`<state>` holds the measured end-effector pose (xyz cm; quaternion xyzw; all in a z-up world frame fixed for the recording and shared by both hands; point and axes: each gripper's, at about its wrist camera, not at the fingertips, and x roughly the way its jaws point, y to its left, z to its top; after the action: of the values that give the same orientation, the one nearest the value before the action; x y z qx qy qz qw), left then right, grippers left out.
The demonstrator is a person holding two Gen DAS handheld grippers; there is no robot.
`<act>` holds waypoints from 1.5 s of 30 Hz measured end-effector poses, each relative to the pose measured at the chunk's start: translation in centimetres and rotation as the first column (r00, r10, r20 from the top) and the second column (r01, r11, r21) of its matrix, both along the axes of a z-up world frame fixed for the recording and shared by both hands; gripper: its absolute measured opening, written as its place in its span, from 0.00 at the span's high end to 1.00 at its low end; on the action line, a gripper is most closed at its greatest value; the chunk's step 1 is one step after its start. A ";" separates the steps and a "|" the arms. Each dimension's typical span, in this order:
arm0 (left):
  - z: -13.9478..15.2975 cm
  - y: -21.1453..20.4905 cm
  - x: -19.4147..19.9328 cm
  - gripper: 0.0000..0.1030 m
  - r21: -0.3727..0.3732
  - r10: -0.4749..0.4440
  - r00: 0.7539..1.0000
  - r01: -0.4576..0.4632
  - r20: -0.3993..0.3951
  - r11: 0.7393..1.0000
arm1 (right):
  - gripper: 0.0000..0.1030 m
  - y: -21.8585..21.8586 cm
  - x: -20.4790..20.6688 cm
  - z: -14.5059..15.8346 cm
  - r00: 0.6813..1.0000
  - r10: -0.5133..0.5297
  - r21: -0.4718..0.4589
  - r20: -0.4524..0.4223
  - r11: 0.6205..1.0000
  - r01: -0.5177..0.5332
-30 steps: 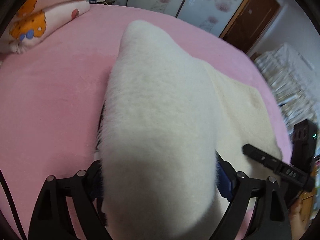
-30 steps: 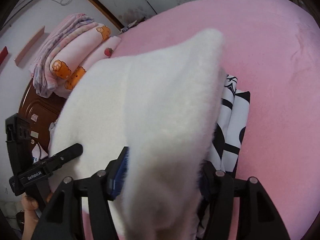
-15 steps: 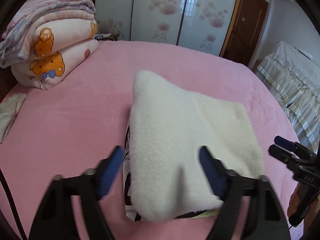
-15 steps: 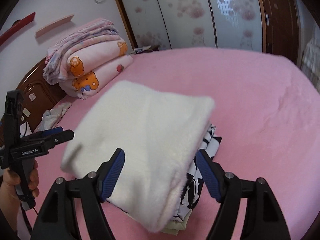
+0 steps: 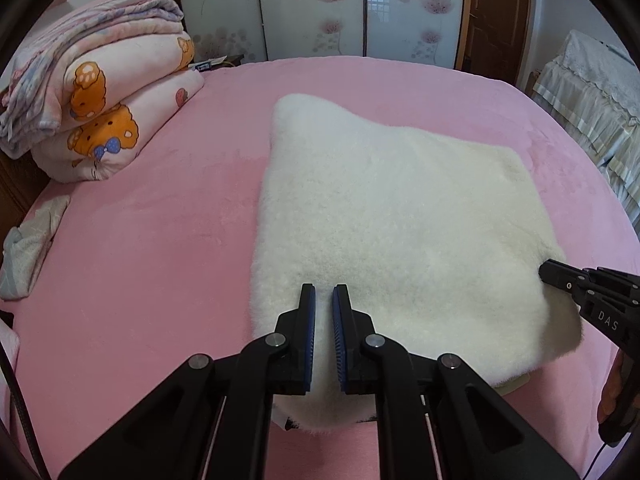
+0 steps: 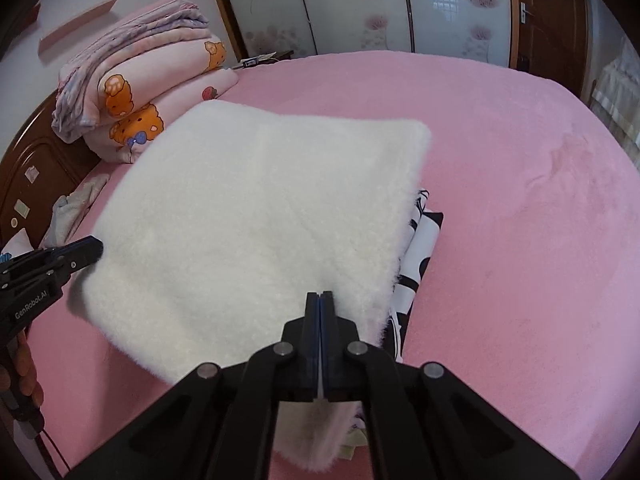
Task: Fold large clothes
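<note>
Garment (image 5: 392, 220): thick white fleece, long matt pile, fuzzy at the edges; a smoother black-and-white printed cloth (image 6: 420, 248) shows beneath it. Bed (image 5: 140, 260): pink plush cover, short matt nap. Left claw (image 5: 324, 300) and right claw (image 6: 320, 304): matt black plastic, ribbed blue pads, bright metal rivets. Folded quilts (image 5: 108, 100): soft printed cotton. Headboard (image 6: 36, 176): glossy dark wood.
</note>
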<state>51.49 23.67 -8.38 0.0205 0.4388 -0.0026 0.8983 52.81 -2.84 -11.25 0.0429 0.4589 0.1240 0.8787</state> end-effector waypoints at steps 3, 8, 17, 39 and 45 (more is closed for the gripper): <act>-0.1 0.1 -0.2 0.93 -0.010 0.013 1.000 -0.013 0.001 1.000 | 1.00 -0.5 -0.1 -0.1 1.000 -0.011 0.028 -0.019 1.000 0.012; 0.4 0.0 -0.8 0.92 -0.033 0.048 0.999 -0.048 0.005 0.998 | 1.00 -0.3 -0.5 1.0 0.998 -0.018 0.049 -0.054 0.999 0.021; 4.1 -2.3 -5.6 0.39 -0.042 0.041 0.999 -0.039 0.033 0.998 | 0.67 -0.8 -6.2 7.1 1.000 0.000 0.015 0.000 1.000 0.000; 17.2 -8.7 -25.0 0.10 -0.109 0.028 0.999 -0.023 0.045 0.994 | 0.28 -7.4 -28.0 24.3 0.984 -0.113 -0.237 0.135 0.961 0.143; 18.5 -13.1 -33.0 0.10 0.006 0.019 0.996 -0.019 0.084 1.000 | 0.28 -9.7 -34.9 23.4 0.983 -0.132 -0.199 0.125 0.968 0.155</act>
<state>18.53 10.57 10.14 0.0193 0.4010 0.0083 0.9158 17.96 -12.51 12.12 -0.0231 0.4158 0.0133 0.9091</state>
